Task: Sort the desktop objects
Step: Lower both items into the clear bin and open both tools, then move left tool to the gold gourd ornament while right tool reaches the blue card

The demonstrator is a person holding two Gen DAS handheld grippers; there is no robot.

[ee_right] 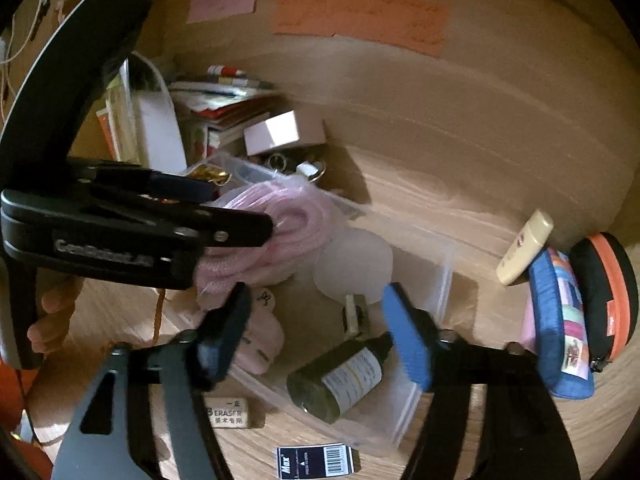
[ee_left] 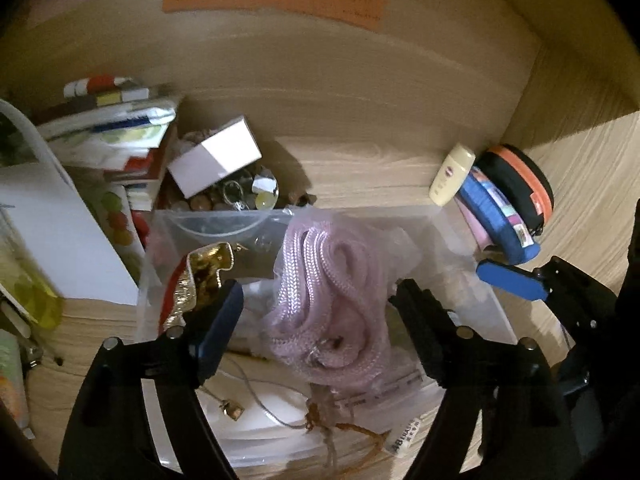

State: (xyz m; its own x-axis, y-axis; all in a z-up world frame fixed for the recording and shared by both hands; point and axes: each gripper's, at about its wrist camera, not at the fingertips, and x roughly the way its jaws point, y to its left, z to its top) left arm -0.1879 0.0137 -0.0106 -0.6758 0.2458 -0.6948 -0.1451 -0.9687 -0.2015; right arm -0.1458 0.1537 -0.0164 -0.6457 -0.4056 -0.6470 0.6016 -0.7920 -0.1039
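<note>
A clear plastic bin [ee_left: 472, 300] sits on the wooden desk. A coil of pink rope [ee_left: 320, 292] in a thin bag lies in it. My left gripper [ee_left: 316, 320] hangs over the bin, open, one finger on each side of the rope, pads off it. From the right wrist view the left gripper [ee_right: 236, 208] reaches in from the left above the pink rope [ee_right: 280, 224]. My right gripper [ee_right: 316, 336] is open over the bin's [ee_right: 444, 280] near end. A dark dropper bottle [ee_right: 340, 376] lies in the bin below its fingers, untouched.
A blue pencil case [ee_right: 560, 320], a black and orange round case [ee_right: 608, 292] and a cream tube [ee_right: 524, 248] stand at the right wall. An eraser [ee_right: 228, 418] and a staples box [ee_right: 316, 462] lie near the bin. Books [ee_left: 120, 140] and a white box [ee_left: 216, 160] crowd the back left.
</note>
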